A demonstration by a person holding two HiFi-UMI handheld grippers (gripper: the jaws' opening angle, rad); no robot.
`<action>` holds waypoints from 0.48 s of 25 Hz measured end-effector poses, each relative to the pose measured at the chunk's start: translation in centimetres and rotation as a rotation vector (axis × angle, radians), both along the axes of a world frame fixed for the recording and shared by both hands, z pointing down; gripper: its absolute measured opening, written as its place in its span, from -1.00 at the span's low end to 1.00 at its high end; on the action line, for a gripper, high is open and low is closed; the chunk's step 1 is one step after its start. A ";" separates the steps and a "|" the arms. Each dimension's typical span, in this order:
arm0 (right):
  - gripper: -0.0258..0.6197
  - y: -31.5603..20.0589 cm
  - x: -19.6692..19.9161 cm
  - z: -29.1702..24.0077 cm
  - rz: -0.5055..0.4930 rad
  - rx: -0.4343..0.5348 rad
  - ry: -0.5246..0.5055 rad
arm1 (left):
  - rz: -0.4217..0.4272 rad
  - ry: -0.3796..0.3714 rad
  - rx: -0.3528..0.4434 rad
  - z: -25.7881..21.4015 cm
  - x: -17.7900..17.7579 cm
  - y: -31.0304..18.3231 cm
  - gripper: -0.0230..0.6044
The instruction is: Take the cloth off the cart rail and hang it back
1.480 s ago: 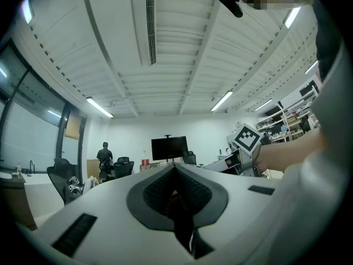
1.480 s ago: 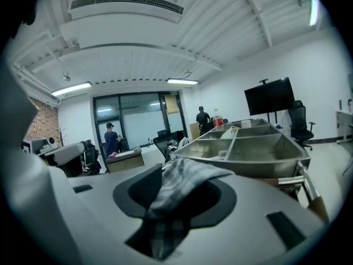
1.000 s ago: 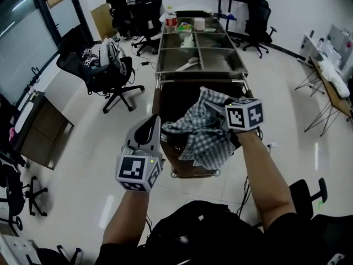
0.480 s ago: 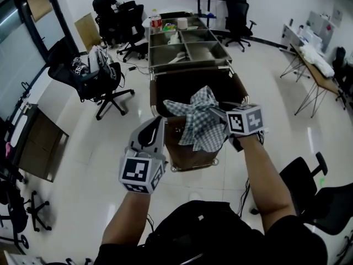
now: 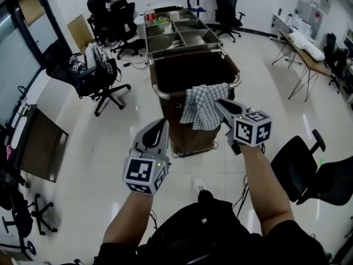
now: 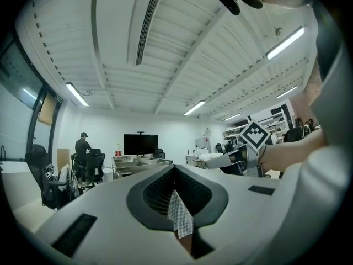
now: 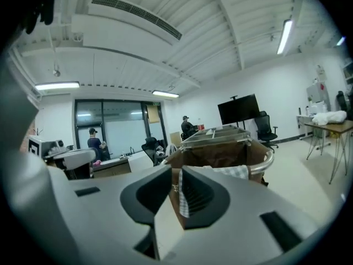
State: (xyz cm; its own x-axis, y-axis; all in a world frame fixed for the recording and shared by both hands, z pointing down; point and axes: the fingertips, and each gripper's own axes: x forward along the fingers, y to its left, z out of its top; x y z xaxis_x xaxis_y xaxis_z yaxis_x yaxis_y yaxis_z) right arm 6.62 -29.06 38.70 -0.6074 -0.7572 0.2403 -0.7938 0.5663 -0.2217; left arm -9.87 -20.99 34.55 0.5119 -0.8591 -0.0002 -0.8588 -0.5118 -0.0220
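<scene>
A grey checked cloth point(image 5: 203, 105) hangs draped over the near rail point(image 5: 160, 93) of a brown bag cart point(image 5: 187, 70). My right gripper point(image 5: 218, 102) has its tips just at the cloth's right edge. Its jaws are closing, a narrow slit still shows between them, and nothing is pinched. In the right gripper view the cloth point(image 7: 234, 171) lies over the rail point(image 7: 267, 160) beyond the gripper point(image 7: 180, 173). My left gripper point(image 5: 161, 125) is held shut, short of the cart and to its left. The left gripper view shows the cloth point(image 6: 179, 214) only past the jaws.
A steel tray cart point(image 5: 176, 35) stands behind the bag cart. Black office chairs point(image 5: 102, 73) are at the left, another chair point(image 5: 298, 167) close at my right. A person point(image 5: 99, 1) sits at the back left. A folding table point(image 5: 300, 46) is at the far right.
The cloth was bunched up at my right gripper over the cart; now it hangs spread on the rail. The right gripper's jaws have let go and narrowed. I have stepped back.
</scene>
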 end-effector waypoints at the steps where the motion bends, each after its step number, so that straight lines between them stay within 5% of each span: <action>1: -0.81 1.1 0.0 -0.3 0.005 0.017 -0.019 | 0.006 0.003 -0.001 0.1 0.0 0.7 -0.93; 12: -0.88 8.7 0.1 -0.9 -0.002 0.091 -0.042 | 0.052 0.027 -0.044 3.1 1.7 5.1 -0.93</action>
